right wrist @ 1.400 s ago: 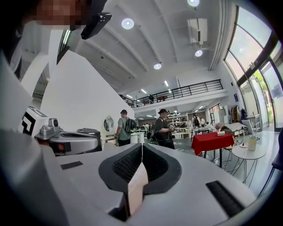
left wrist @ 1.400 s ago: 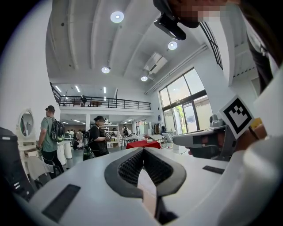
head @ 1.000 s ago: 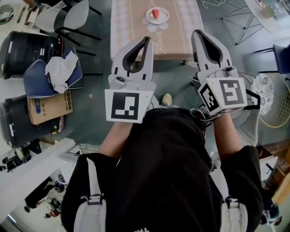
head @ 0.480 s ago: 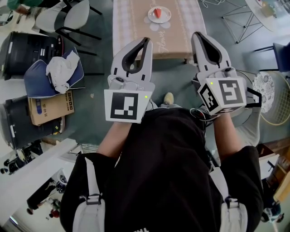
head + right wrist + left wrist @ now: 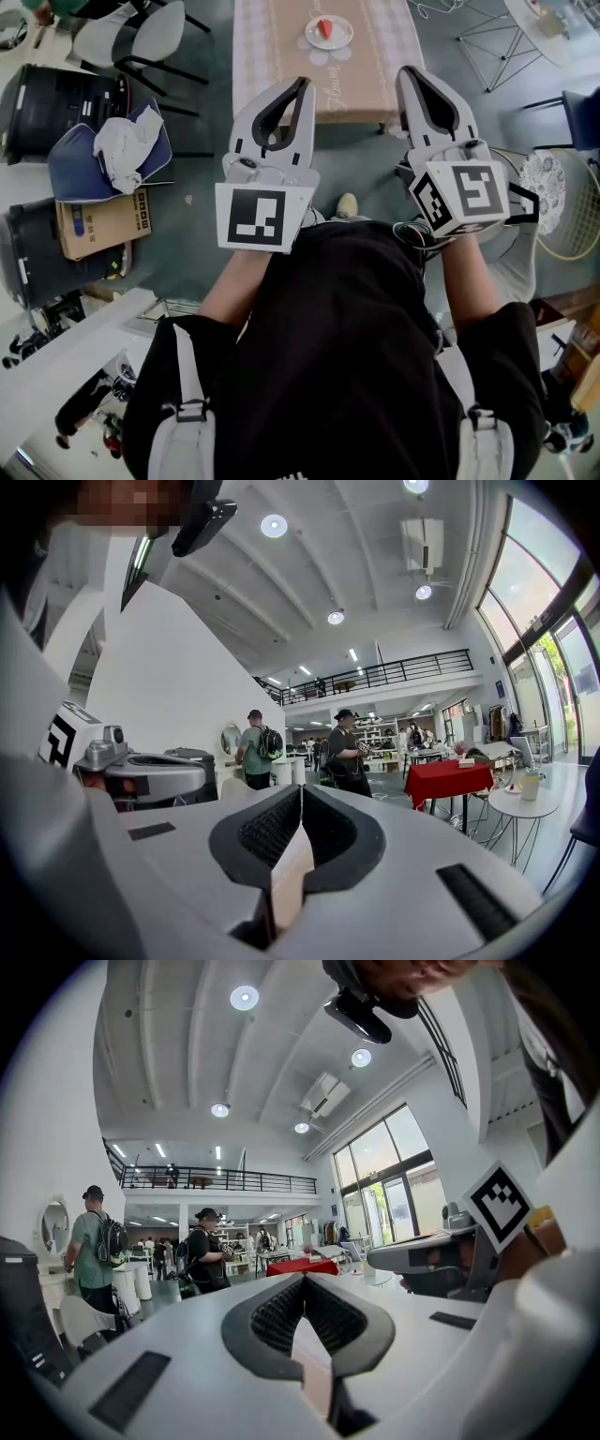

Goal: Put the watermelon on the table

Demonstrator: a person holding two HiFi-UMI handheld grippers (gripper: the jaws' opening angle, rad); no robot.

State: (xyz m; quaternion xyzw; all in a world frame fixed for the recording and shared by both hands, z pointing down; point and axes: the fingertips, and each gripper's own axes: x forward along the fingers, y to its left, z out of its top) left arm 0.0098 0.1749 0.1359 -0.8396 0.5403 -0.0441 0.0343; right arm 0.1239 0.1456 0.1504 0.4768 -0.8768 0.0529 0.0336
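Already on surface (image 5: 370, 80): watermelon (image 5: 322, 28), on plate (image 5: 343, 38), well ahead of both tongs, approx. between them. Closed together, nothing inside: left tongs (image 5: 302, 84), right tongs (image 5: 410, 71). Fits slice set down, or waiting on plate for moving. Either way: keep tongs level, no bumping plate.

A grey chair (image 5: 155, 37) stands near a black bin (image 5: 47, 108). What looks like crumpled white cloth (image 5: 120, 145) lies on a blue cushion (image 5: 75, 167), just beside a printed cardboard box (image 5: 98, 223).
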